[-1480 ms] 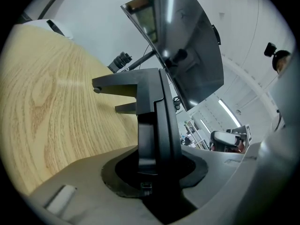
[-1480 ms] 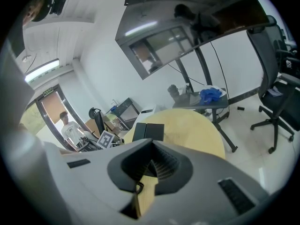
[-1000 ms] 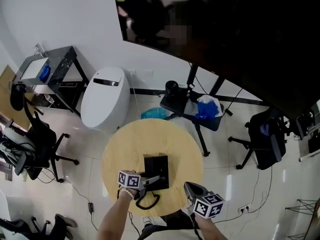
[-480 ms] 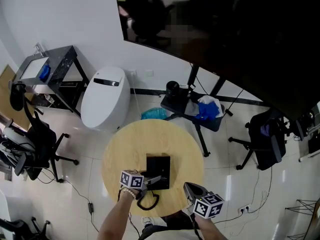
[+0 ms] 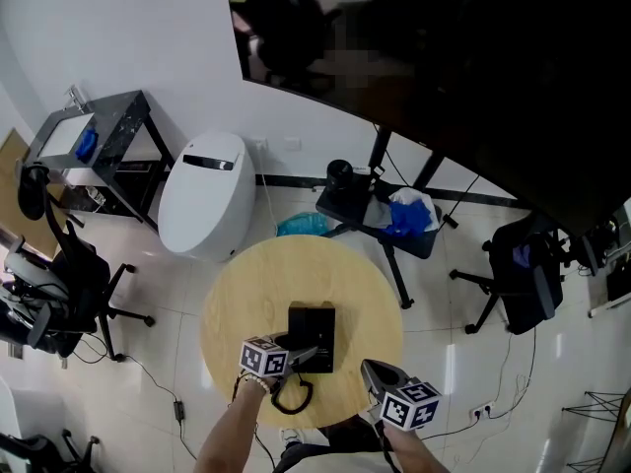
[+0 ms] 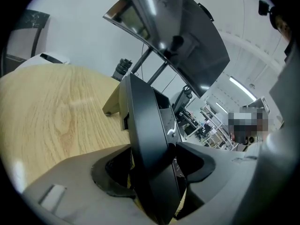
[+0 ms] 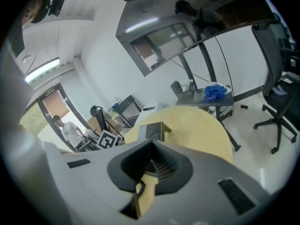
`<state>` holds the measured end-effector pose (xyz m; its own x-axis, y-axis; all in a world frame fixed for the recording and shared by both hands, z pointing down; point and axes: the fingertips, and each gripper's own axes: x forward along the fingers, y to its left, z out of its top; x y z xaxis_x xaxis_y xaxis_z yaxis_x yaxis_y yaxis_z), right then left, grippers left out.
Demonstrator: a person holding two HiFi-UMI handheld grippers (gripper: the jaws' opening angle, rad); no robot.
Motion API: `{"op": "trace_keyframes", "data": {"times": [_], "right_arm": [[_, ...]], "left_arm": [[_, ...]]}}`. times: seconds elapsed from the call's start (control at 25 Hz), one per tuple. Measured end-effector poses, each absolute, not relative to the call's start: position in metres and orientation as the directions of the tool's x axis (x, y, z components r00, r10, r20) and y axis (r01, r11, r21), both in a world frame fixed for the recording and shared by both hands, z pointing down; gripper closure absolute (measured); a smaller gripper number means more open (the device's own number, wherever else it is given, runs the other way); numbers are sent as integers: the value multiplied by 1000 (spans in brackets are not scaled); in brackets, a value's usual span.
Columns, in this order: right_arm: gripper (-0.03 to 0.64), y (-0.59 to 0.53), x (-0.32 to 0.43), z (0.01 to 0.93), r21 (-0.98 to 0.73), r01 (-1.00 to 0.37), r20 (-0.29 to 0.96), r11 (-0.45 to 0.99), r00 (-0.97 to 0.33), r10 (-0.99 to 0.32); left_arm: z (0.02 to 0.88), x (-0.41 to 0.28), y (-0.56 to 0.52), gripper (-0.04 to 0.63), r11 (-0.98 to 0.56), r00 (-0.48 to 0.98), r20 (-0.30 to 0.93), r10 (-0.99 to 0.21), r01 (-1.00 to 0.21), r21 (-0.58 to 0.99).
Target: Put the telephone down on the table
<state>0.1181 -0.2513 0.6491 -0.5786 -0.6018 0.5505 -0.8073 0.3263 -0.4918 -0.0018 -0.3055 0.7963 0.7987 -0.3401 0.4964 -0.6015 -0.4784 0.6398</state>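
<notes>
Your left gripper (image 5: 299, 355) has the telephone's handset (image 6: 149, 144) standing on edge between its jaws, and those jaws are opening. A dark gap shows beside the handset on one side, so the pads are not clamping it; the grip is let go. The telephone (image 5: 314, 325) sits on the round wooden table (image 5: 258, 286), towards your near edge, with the handset along its near-left side; the coiled cord (image 5: 293, 399) loops over the table rim just below. Your right gripper (image 5: 376, 370) hangs at the table's near-right rim, apart from the telephone; its jaws are closed together on nothing, with only the cord and the tabletop showing past them.
</notes>
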Motion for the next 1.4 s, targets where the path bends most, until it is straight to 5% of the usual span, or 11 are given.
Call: {"op": "trace_keyframes", "data": {"times": [0.2, 0.4, 0.76, 0.92, 1.2, 1.4], "right_arm": [[617, -251, 117, 650, -491, -807, 553, 329, -580, -598], [617, -250, 115, 652, -488, -808, 558, 330, -580, -593], [617, -251, 119, 645, -472, -821, 549, 320, -558, -622], [617, -255, 118, 639, -449, -833, 535, 324, -541, -649], [617, -244, 111, 615, -416, -844, 495, 338, -522, -695], [617, -216, 95, 597, -426, -836, 455, 346, -529, -717]], "left_arm": [[800, -7, -309, 257, -478, 762, 526, -379, -647, 594], [807, -21, -313, 137, -436, 682, 584, -441, -731, 524], [736, -69, -302, 144, -328, 622, 439, -649, -749, 576], [695, -113, -280, 218, -281, 564, 362, -742, -752, 596], [647, -159, -216, 592, -208, 483, 337, -808, -769, 604], [623, -166, -174, 592, -174, 467, 345, -814, -763, 623]]}}
